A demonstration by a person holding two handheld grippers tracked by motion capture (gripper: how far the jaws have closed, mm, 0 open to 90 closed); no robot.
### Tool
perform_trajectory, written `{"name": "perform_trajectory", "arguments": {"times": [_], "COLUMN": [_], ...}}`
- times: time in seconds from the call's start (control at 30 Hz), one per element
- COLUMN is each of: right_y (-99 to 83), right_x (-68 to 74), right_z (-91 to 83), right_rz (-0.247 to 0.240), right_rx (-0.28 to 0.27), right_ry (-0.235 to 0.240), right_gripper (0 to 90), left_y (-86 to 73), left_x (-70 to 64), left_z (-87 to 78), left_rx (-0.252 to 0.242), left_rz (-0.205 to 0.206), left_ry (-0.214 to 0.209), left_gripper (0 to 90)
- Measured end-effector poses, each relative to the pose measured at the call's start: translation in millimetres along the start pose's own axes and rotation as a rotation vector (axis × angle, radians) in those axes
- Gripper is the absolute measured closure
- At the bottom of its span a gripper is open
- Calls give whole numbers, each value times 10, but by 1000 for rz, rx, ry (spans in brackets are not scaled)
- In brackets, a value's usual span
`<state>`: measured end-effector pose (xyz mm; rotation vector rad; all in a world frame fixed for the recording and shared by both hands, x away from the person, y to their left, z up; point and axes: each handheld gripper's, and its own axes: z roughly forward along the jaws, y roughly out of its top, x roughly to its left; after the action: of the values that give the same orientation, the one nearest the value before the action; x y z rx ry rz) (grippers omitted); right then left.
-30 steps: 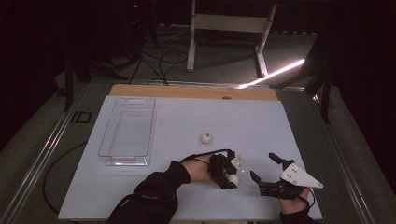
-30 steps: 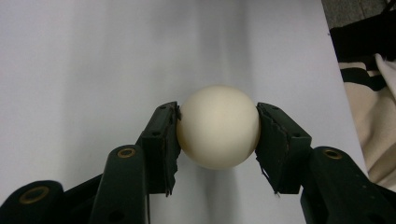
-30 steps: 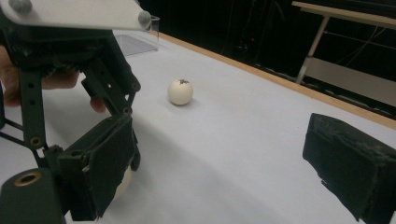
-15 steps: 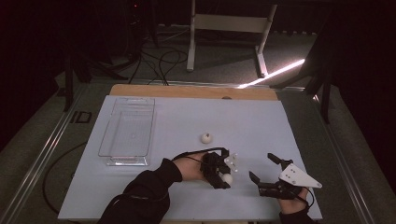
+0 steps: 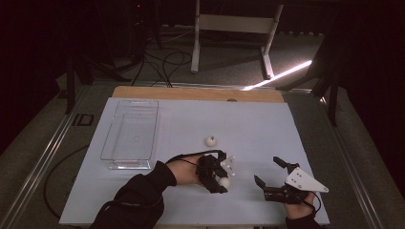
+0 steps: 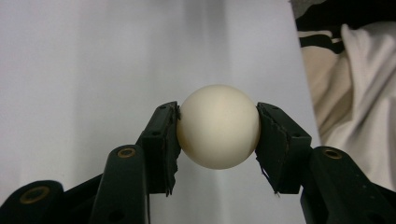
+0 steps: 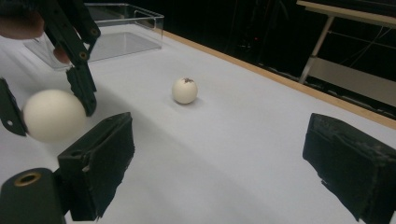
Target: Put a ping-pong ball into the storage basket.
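Over the last second the left gripper (image 5: 220, 177) had shifted slightly toward the person's side of the white table (image 5: 267, 129) while keeping its catch, and by this moment its two black jaws were clamped on either side of a cream-white ball (image 6: 218, 126), pads pressed flat against its widest part. In the high view that ball (image 5: 223, 182) sat at the tip of the gripper, near the front middle of the table; whether it had cleared the surface could not be told. The right gripper (image 5: 272, 177) had barely moved: it lay low at the front right, jaws spread wide with nothing between them, pointed across the table toward the second ball (image 7: 185, 90). That second ball, marked with a small dark spot on top, rested alone on the table farther back, well apart from both grippers. The clear plastic tray (image 5: 111, 140) stood empty at the left side of the table. Judging from this, the grasp looked secure and centred, so the likely next step was to carry the held ball leftward to the tray, leaving the spotted ball to fetch.
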<state>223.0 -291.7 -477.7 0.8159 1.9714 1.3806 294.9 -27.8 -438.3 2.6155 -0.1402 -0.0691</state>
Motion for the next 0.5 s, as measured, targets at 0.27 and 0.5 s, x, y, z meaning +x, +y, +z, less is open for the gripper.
{"name": "perform_trajectory", "arguments": {"times": [0.27,0.5], "right_y": [-1,6], "right_x": [4,8], "right_z": [4,0], "right_rz": [-1,-8], "right_rx": [0,-1], "right_ry": [2,2], "right_gripper": [91,91], "left_y": [-77,-115], "left_x": [-5,-12], "left_z": [-129,-237], "left_rx": [1,-1], "left_rz": [-12,-18], "left_ry": [2,5], "left_gripper": [525,525]}}
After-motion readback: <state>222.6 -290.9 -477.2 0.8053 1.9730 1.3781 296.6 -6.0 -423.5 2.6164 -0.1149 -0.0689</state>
